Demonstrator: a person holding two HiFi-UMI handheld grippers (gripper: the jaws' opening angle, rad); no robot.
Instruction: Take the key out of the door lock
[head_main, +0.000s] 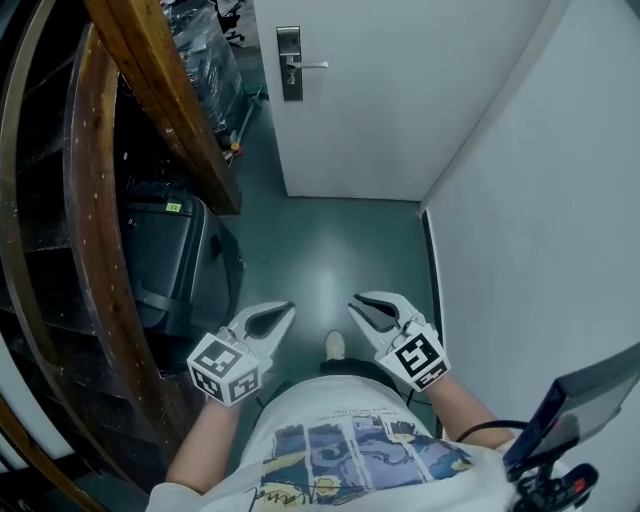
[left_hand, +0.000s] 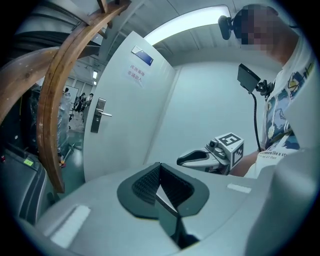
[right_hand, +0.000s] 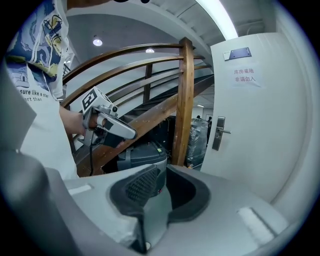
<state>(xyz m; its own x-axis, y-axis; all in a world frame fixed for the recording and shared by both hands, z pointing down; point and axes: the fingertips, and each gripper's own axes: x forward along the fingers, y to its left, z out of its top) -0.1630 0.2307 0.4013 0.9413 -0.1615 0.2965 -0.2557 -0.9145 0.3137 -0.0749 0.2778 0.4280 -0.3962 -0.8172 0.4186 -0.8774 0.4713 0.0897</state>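
Observation:
A white door (head_main: 400, 100) stands ahead with a metal lock plate and lever handle (head_main: 290, 62), also visible in the left gripper view (left_hand: 96, 115) and the right gripper view (right_hand: 218, 133). A key is too small to make out in any view. Both grippers hang low in front of the person's body, far from the door. My left gripper (head_main: 283, 310) is shut, its pads meeting (left_hand: 160, 172) with nothing between them. My right gripper (head_main: 358, 302) has a narrow gap between its jaws (right_hand: 162, 175) and holds nothing.
A curved wooden stair rail (head_main: 170, 100) and a black case (head_main: 165, 260) crowd the left side. A white wall (head_main: 540, 250) closes the right. A strip of green floor (head_main: 330, 240) leads to the door. The person's shoe (head_main: 335, 345) shows below.

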